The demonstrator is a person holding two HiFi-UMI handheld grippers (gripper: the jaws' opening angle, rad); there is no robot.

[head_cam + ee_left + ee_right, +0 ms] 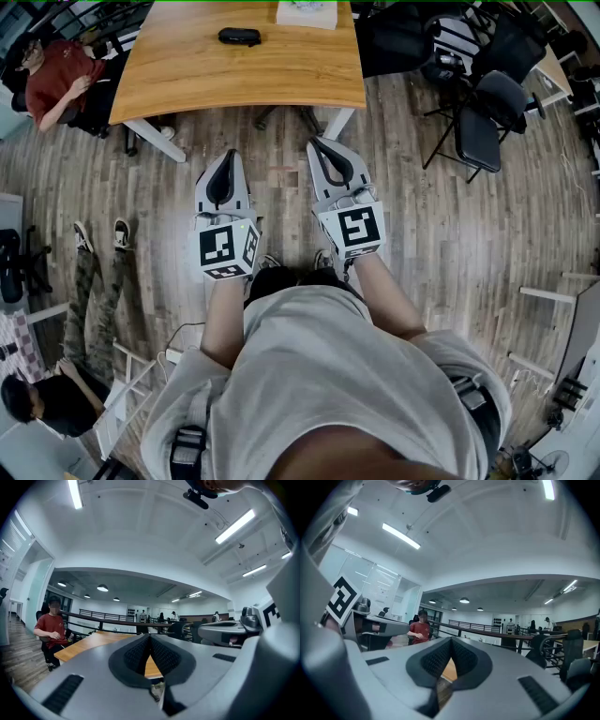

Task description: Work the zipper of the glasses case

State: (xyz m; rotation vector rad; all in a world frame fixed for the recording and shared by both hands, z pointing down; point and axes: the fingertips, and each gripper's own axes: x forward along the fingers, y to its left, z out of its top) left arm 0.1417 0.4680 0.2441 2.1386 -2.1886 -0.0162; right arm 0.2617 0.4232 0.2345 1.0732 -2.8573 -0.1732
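Nothing is getting done yet: the glasses case [239,37] is lying untouched on the counter [187,75] at the frame's top. Both tongs, left [221,180] and right [330,161], are hovering well short of it, closed and empty.

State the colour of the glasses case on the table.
The glasses case is black, best seen in head view.

Head view looks steeply down — gripper views look level, sharing the table [234,80].

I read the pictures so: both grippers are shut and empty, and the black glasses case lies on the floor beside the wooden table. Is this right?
Not quite. The glasses case lies on the wooden table, not on the floor; the head view shows it. The left gripper and right gripper are shut and empty, as you say.
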